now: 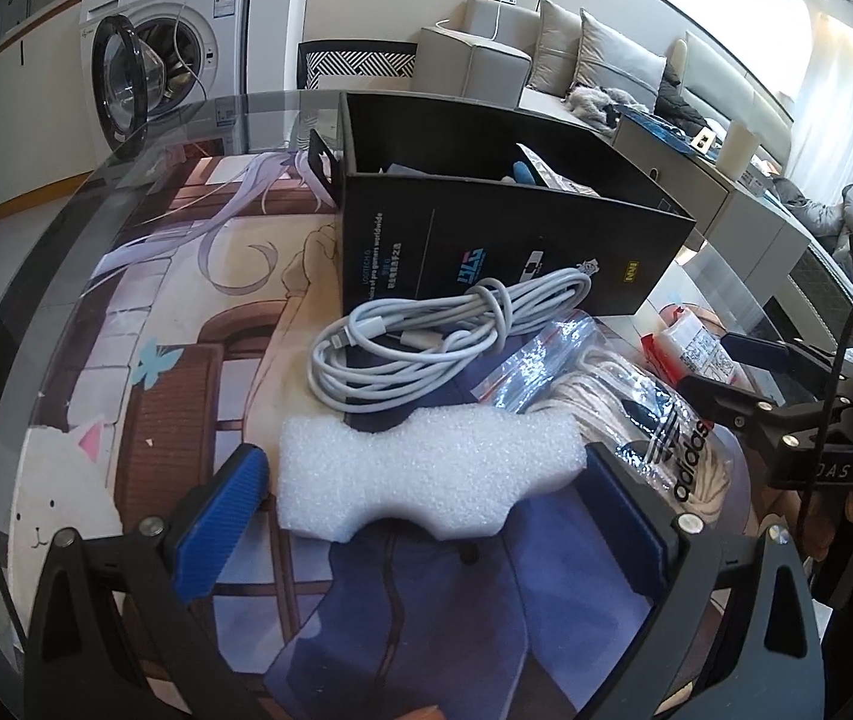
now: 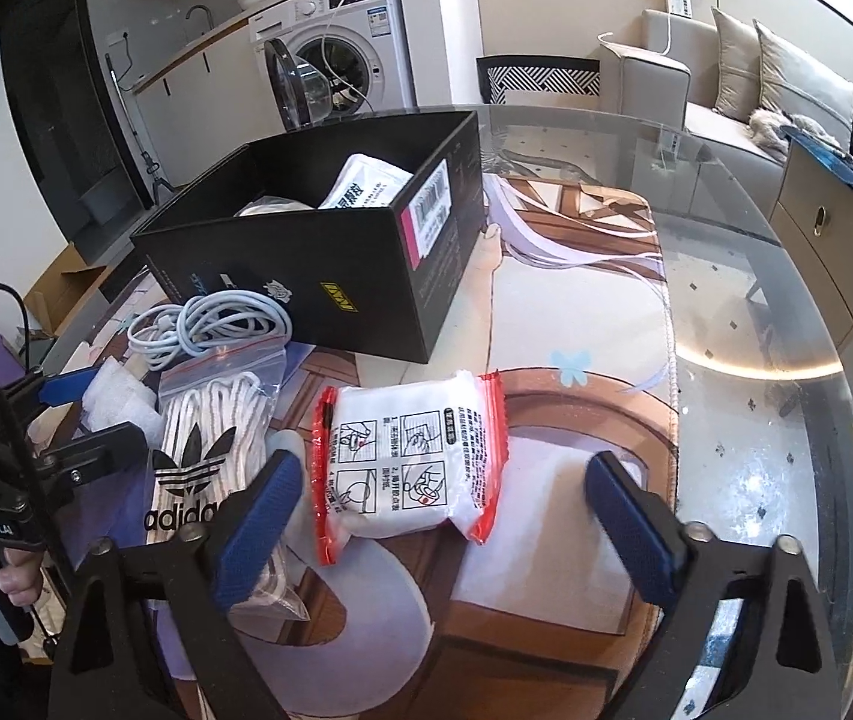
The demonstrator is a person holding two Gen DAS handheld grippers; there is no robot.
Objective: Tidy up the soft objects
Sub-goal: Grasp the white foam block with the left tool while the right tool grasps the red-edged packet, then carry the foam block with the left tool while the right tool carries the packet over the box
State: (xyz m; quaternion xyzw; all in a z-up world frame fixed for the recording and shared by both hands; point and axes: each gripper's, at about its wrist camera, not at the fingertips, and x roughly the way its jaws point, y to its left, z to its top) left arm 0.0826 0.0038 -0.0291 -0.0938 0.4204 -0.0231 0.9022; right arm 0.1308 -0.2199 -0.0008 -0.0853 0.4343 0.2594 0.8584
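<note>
My task looks only partly done: the black box [image 2: 318, 252] already holds at least one white printed packet [image 2: 369, 183] and something pale beside it, while four soft things lie out on the printed mat [image 1: 186, 360]. My left gripper [image 1: 426, 516] has its fingers spread wide on either side of the white foam block [image 1: 426, 474], not yet touching it as far as I can tell. My right gripper [image 2: 444, 510] is just as wide apart around the red-edged white pouch [image 2: 411, 462], which sits closer to my left finger than my right. Beyond the foam, the coiled grey cable [image 1: 426, 336] rests against the box front, and the zip bag of white laces [image 1: 624, 414] lies between foam and pouch. Most of the box's inside is hidden behind its walls, so I cannot count what is in there; in the left view only a blue scrap and a bit of clear wrapping show over the rim. The lace bag's near end is covered by my own finger in the right view.
</note>
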